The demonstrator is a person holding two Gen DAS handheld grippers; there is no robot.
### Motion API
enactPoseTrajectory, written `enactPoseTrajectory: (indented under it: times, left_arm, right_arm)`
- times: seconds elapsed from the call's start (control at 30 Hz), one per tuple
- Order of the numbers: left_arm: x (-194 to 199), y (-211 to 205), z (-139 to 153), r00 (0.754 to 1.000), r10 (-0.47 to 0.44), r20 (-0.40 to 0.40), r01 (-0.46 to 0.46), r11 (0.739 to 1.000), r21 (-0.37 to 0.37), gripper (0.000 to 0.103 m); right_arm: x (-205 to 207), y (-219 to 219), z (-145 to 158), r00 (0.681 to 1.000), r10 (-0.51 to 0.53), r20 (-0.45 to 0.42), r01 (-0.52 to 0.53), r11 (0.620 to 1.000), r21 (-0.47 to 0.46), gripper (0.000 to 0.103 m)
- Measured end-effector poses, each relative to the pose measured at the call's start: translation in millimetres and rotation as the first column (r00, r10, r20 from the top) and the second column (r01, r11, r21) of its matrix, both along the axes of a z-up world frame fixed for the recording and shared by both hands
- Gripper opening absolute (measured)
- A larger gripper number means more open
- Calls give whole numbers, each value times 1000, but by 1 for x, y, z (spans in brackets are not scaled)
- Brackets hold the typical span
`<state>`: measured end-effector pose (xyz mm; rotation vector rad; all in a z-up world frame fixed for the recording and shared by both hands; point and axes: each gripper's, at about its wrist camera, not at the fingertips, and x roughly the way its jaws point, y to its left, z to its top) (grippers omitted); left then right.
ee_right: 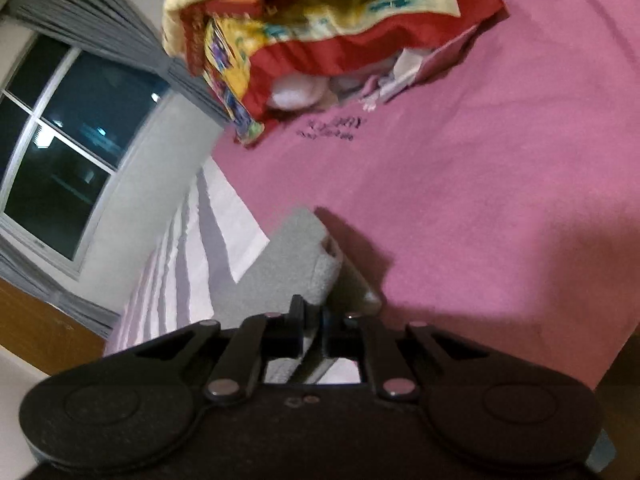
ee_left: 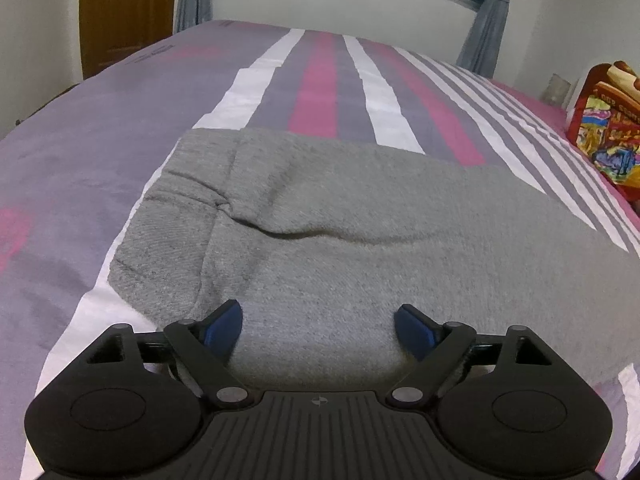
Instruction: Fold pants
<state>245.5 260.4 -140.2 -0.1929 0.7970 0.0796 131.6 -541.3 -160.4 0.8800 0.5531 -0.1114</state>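
On the striped bed (ee_left: 100,168), rumpled grey pants (ee_left: 360,220) between spread left jaws, an edge pinched in right jaws.

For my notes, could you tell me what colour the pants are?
Plain grey pants; clearest in the left wrist view.

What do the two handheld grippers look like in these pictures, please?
Both are matte black plastic. The left gripper has a ribbed centre plate with a small round mark, a round disc housing on each side, linkage arms with silver rivets, and blue pads. The right gripper has the same discs, links and rivets. No hands, sleeves or cables show.
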Motion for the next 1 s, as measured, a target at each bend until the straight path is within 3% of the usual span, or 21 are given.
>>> enactPoseTrajectory:
  times: [0.07,0.13,0.17,0.2,0.3,0.43,0.47,0.5,0.6,0.67,0.73,0.8,0.9,1.0]
  left_arm:
    - [1,0,0,1000,-3,-5,3,1000,0,87]
    - [2,-4,6,1000,1,-8,-1,1000,13,87]
    - [-1,-6,11,1000,-7,5,7,1000,16,87]
    - [-4,-6,15,1000,-14,23,14,1000,18,87]
    - [-15,-7,22,998,-8,65,6,999,32,87]
    - [-9,-6,5,1000,15,0,-15,999,41,87]
    - [-7,-10,3,1000,11,-2,-11,998,60,87]
    - [-5,-13,2,1000,13,-3,-13,998,69,89]
    - [-2,-14,-1,1000,31,-6,-30,998,55,92]
    - [-3,-14,-2,999,31,-4,-31,998,57,92]
    - [-6,-14,-3,1000,27,5,-27,998,60,92]
    - [-8,-15,-6,1000,21,11,-22,998,60,92]
    - [-7,-16,-7,1000,19,5,-19,997,69,92]
    - [-5,-15,-4,1000,17,-7,-17,997,73,92]
  right_arm:
    - [3,3,-5,1000,9,-20,-9,999,-35,10]
    - [-4,1,2,1000,-13,13,13,1000,-20,24]
    - [-9,1,6,999,-23,29,24,999,-24,44]
    - [-15,0,8,999,-35,40,35,999,-16,50]
    - [-18,-2,-4,999,-10,44,6,997,82,49]
    - [7,5,-20,1000,12,19,-13,997,74,46]
    - [14,8,-17,1000,11,18,-12,998,61,38]
    - [21,11,-13,999,27,24,-28,999,44,14]
    - [36,22,24,994,84,75,-78,994,-82,13]
    - [29,22,54,980,94,173,-74,990,-118,13]
    - [24,17,65,973,99,208,-72,988,-133,12]
    - [26,10,50,981,98,168,-70,984,-162,12]
    - [52,-9,-18,994,69,-86,-70,997,-19,12]
    - [48,1,-11,998,43,-55,-46,997,-58,13]
